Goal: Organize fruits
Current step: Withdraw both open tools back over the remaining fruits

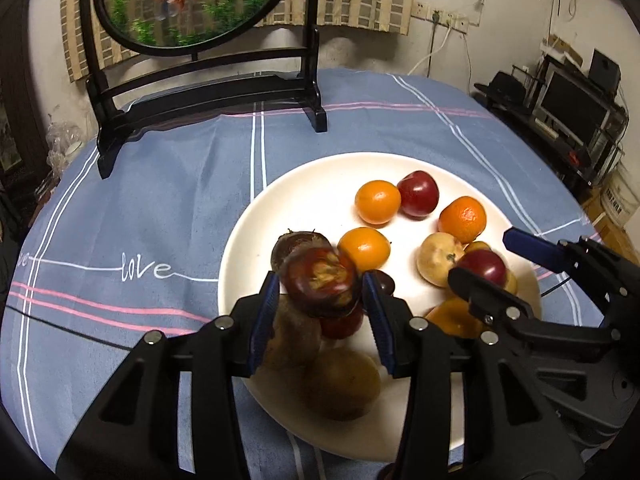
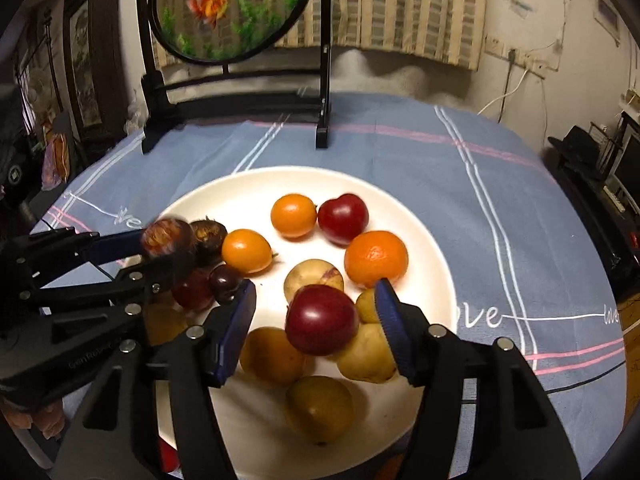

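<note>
While the left wrist view looks down along its fingers, the scene reads as follows.

Left view, plate: the white plate (image 1: 280, 184) sits on a blue striped tablecloth (image 1: 168, 184), with bare cloth open to the left and far side.
Left view, far edge: a black wooden stand (image 1: 208, 92) holding a round goldfish panel (image 1: 192, 0) bounds the table's far side, well apart from the plate.
Left view, left gripper (image 1: 320, 292): clamped on a dark brown chestnut-like fruit (image 1: 320, 282), held between the blue pads above the plate's left part, just near of a second dark fruit (image 1: 296, 242).
Left view, neighbours: an orange fruit (image 1: 364, 249) lies just right of the held one; kiwis (image 1: 340, 384), blurred, lie near beneath the fingers.
Left view, right gripper (image 1: 484, 256): enters from the right over the plate's right side.

Right view, plate rim: the rim (image 2: 424, 240) leaves open cloth to the right.
Right view, right gripper (image 2: 316, 320): fingers spread wide, around a red plum (image 2: 322, 320) without touching it on either side.
Right view, crowding: pale yellow fruits (image 2: 368, 352) and an orange fruit (image 2: 376, 258) lie close around the plum.
Right view, left gripper (image 2: 164, 246): at the left, holding the dark fruit (image 2: 166, 236) over the plate's left edge.
</note>
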A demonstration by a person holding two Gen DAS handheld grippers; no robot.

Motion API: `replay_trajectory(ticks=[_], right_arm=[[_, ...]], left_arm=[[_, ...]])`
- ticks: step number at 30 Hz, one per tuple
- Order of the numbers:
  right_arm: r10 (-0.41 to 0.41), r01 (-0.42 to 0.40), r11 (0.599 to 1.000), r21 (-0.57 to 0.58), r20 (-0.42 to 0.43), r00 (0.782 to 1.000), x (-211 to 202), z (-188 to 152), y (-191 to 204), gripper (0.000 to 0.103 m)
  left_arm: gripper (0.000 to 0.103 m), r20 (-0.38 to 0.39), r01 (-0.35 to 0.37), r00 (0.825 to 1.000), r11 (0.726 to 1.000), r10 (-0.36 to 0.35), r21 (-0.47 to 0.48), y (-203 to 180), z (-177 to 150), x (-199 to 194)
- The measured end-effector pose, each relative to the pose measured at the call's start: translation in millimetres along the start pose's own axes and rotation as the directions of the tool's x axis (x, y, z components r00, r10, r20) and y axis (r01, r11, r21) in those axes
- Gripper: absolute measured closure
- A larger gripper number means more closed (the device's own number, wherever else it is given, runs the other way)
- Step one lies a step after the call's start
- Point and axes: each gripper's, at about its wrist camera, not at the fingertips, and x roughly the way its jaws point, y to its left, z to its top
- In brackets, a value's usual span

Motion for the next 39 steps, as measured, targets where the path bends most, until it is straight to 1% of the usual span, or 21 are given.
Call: replay_trajectory(ticks=[2,4,7,10,13,15,18,22,24,27,32,39], right_arm=[[-0.001,0.001,1.000,0.002,0.012,1.000,-7.8,-2.6,0.6,0.041],[-0.019,0.019,1.000,-0.005,0.020,1.000,-15.7,-5.8,2.3,0.041],[-0.037,0.038,0.999,-0.026,0.037,0.999,-29.4,-12.9,7.6,0.041],[-0.048,0.051,0.997,-0.056,0.051,0.998,-45.0,-23.2,15.6,0.041],[-0.068,0.073,0.994,-0.078,0.055,0.996,-56.5,-33.6,21.7,0.041],[-0.076,0.079,0.993,-0.086,0.046,0.996,-62.5,-42.1,24.3,0.041],[-0.063,0.066,0.994,-0.086,0.037,0.997,-71.1,-54.5,28.0,0.041],[-0.063,0.065,0.993,-0.096,0.028,0.998,-81.1,-70.4,33.2,0.041],[-0.073,0.074,0.992,-0.103,0.020,0.997,-84.9,-79.5,35.3,0.041],[-0.082,0.083,0.991,-0.106,0.013,0.997,-90.3,-91.7,34.7,0.041],[-0.078,0.078,0.995,-0.067,0.002,0.997,-97.9,-105.9,24.1,0.041],[-0.104,0.104,0.994,-0.022,-0.014,0.994,-101.5,-121.4,0.8,0.041]], left_arm=[[0.051,0.016,-0.014,1.000,1.000,0.014,0.001,-0.9,-2.2,-8.2],[0.045,0.039,-0.029,0.999,1.000,0.029,0.011,-2.9,-6.2,-18.4],[0.042,0.069,-0.040,0.997,0.999,0.039,0.012,-4.4,-16.6,-34.5],[0.040,0.081,-0.042,0.996,0.999,0.042,0.003,-4.4,-27.9,-48.2],[0.037,0.077,-0.031,0.997,1.000,0.031,-0.004,-3.4,-41.0,-62.2],[0.031,0.078,-0.012,0.997,1.000,0.012,-0.004,-4.2,-49.9,-72.9],[0.030,0.106,-0.010,0.994,1.000,0.009,0.015,-9.2,-61.7,-90.3],[0.028,0.152,-0.036,0.988,0.998,0.029,0.044,-18.3,-83.4,-113.9],[0.027,0.165,-0.039,0.986,0.998,0.031,0.043,-19.8,-90.8,-122.1],[0.023,0.179,-0.035,0.983,0.999,0.029,0.027,-19.1,-100.0,-133.9],[0.023,0.169,-0.031,0.985,1.000,0.029,0.006,-16.1,-110.9,-138.1],[0.023,0.130,-0.043,0.991,0.999,0.043,-0.002,-14.1,-120.9,-129.0]])
